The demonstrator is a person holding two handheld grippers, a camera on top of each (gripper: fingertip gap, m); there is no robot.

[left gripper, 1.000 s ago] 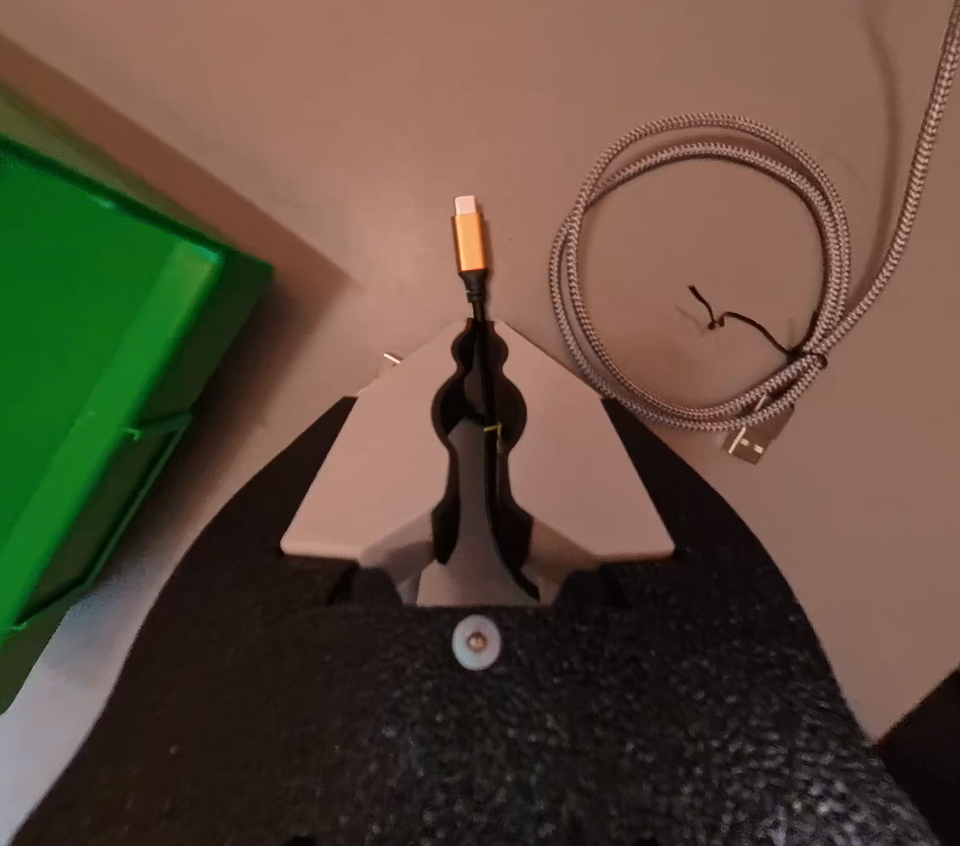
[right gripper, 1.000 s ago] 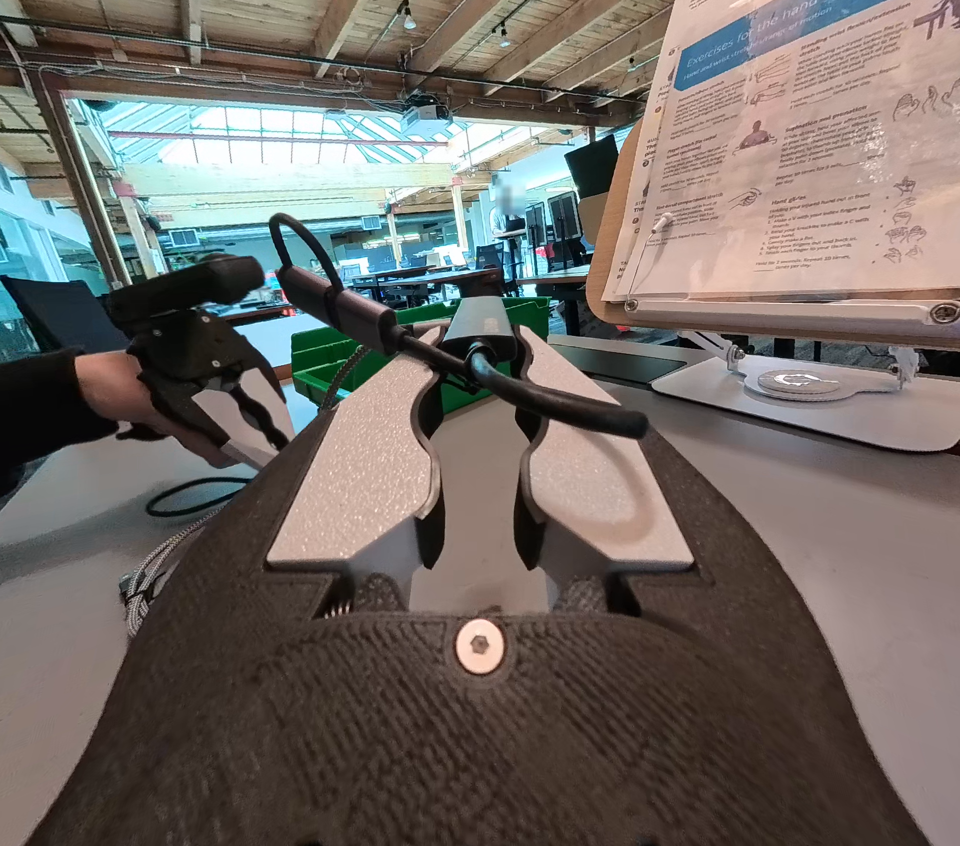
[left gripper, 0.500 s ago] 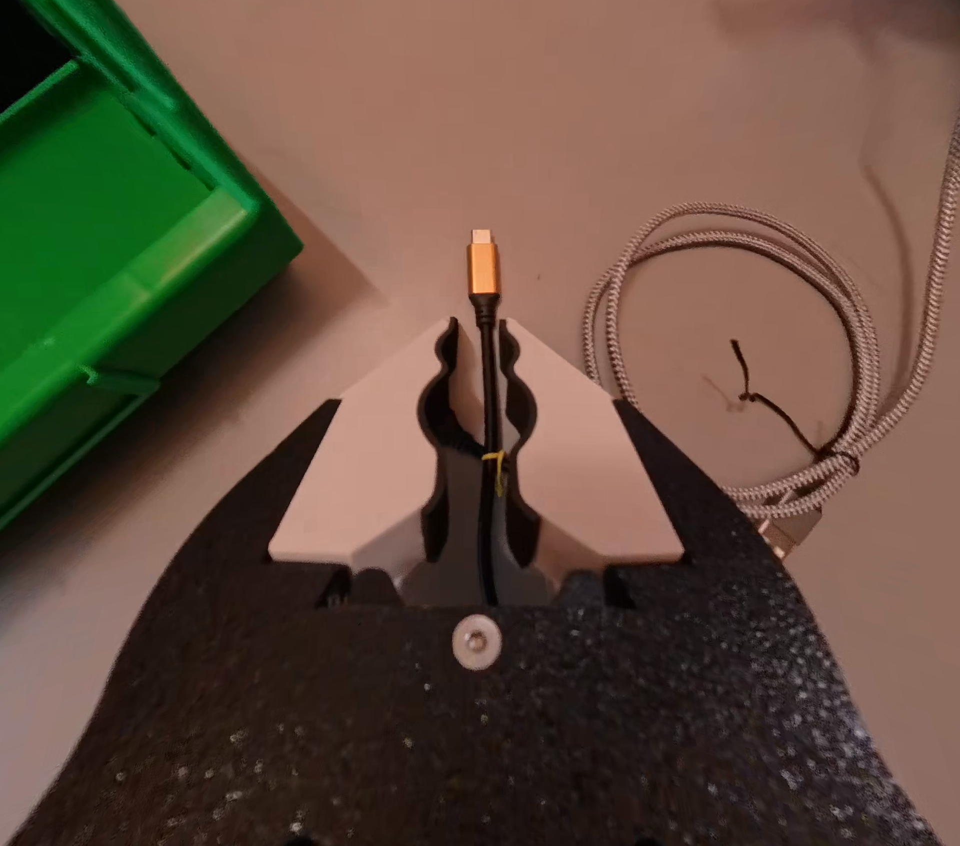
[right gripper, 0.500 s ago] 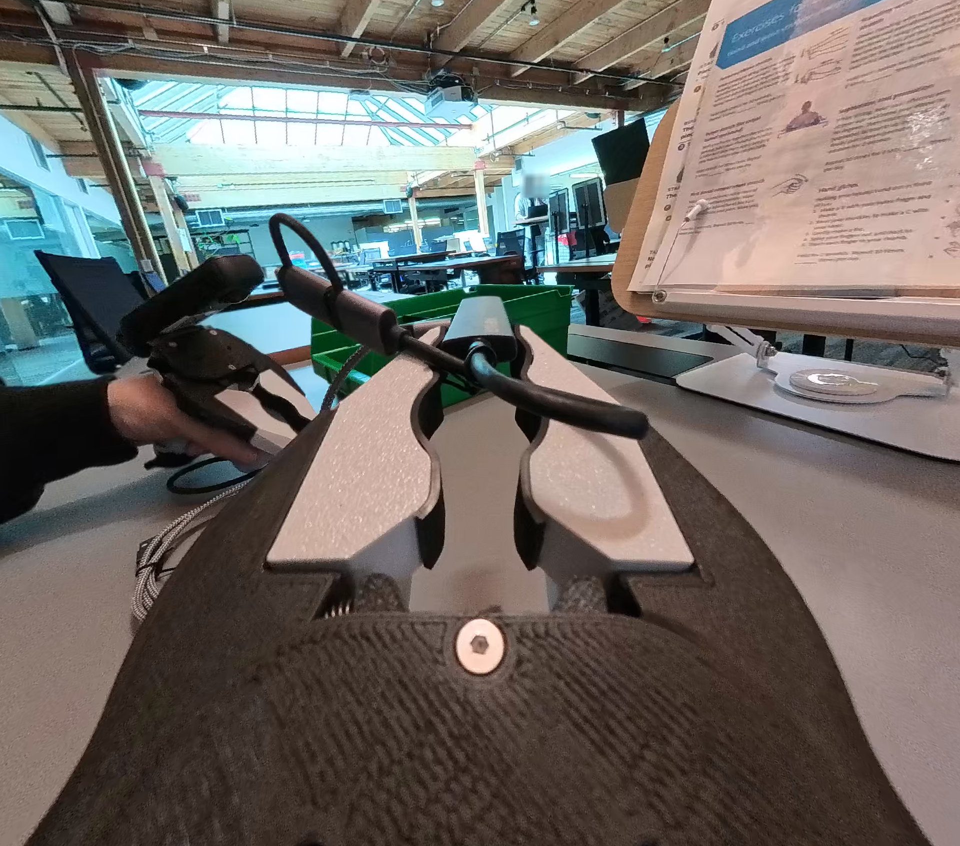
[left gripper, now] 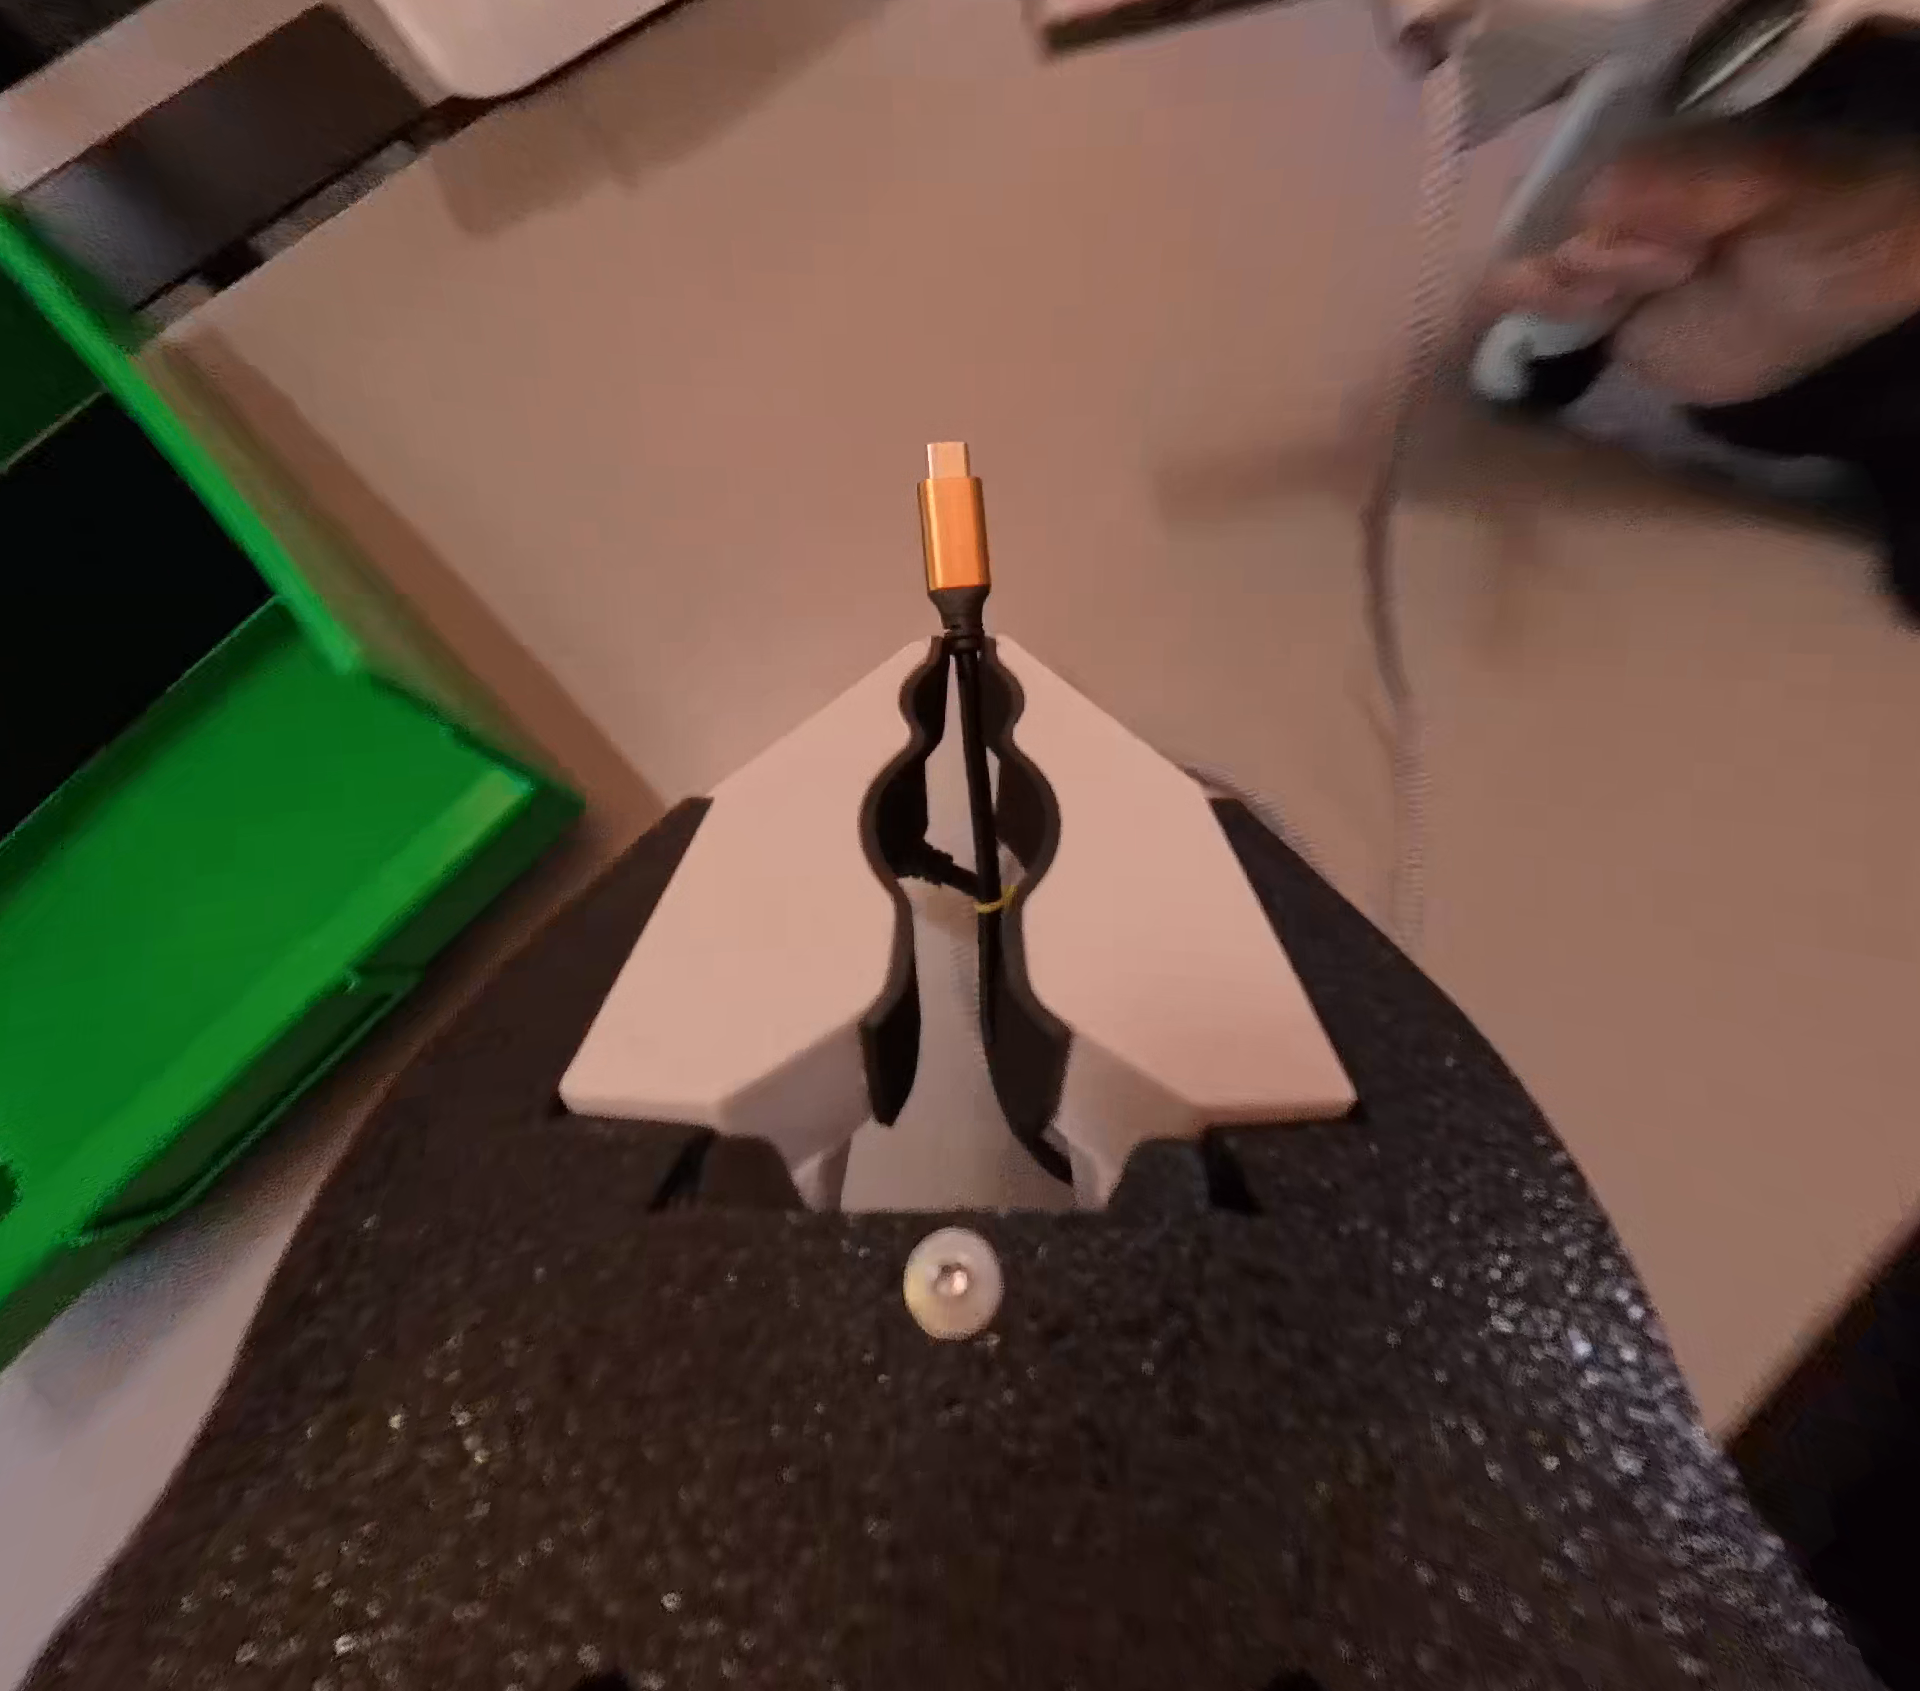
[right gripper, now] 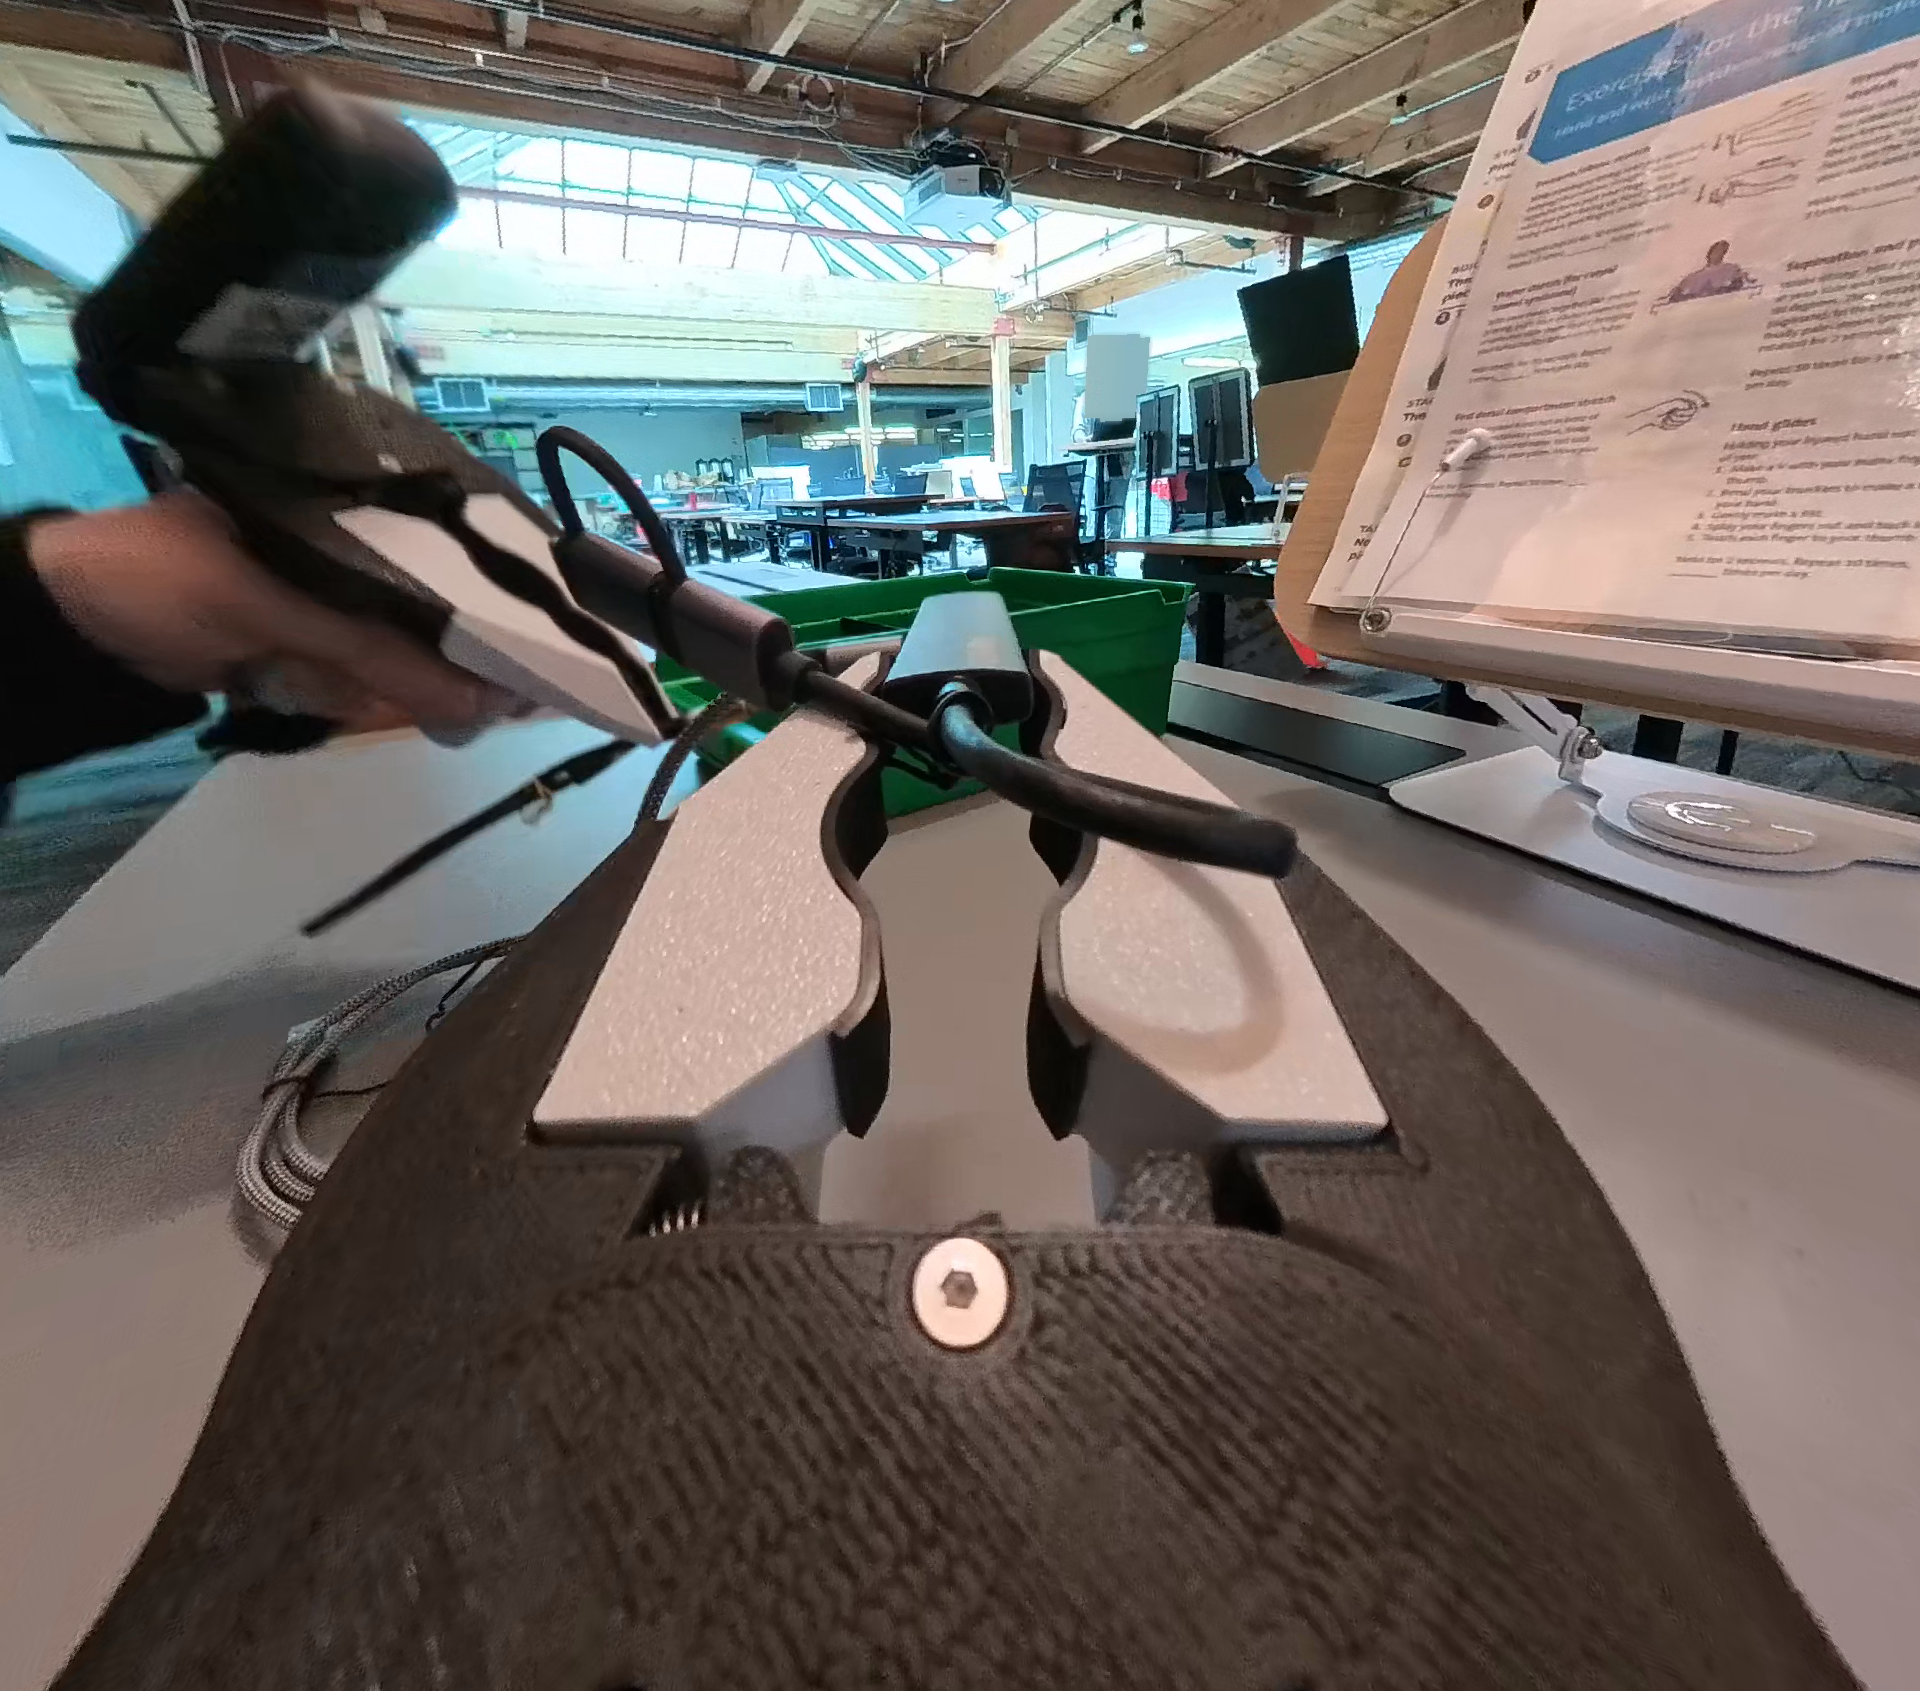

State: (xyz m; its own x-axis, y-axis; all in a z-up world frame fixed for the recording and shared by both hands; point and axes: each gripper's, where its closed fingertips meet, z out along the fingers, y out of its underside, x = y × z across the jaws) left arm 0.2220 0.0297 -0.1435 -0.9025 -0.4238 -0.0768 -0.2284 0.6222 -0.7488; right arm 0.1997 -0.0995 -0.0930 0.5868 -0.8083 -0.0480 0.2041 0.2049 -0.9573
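My left gripper [left gripper: 961,646] is shut on a thin black cable [left gripper: 979,810]. Its orange plug [left gripper: 953,535] sticks straight out past the fingertips, above the table. My right gripper [right gripper: 961,675] is shut on a grey adapter [right gripper: 961,628], held above the table. A thick black cord [right gripper: 1101,800] curls from the adapter to the right, and a dark connector [right gripper: 717,623] with a loop reaches up to the left. In the right wrist view the left gripper [right gripper: 634,706], held by a hand [right gripper: 208,613], is close to that dark connector. The right gripper shows blurred in the left wrist view [left gripper: 1662,62].
A green bin [left gripper: 208,862] stands left of the left gripper and shows behind the right gripper [right gripper: 1101,633]. A coiled grey braided cable [right gripper: 301,1122] lies on the table [left gripper: 727,353]. A document stand [right gripper: 1662,291] with printed sheets stands at the right on a white base [right gripper: 1558,800]. My hands' fingertips stand some 15 centimetres from each other.
The left gripper has risen from over the table and swung toward the right gripper, plug still held. The braided cable has slid to the right edge, blurred. The right gripper has barely moved.
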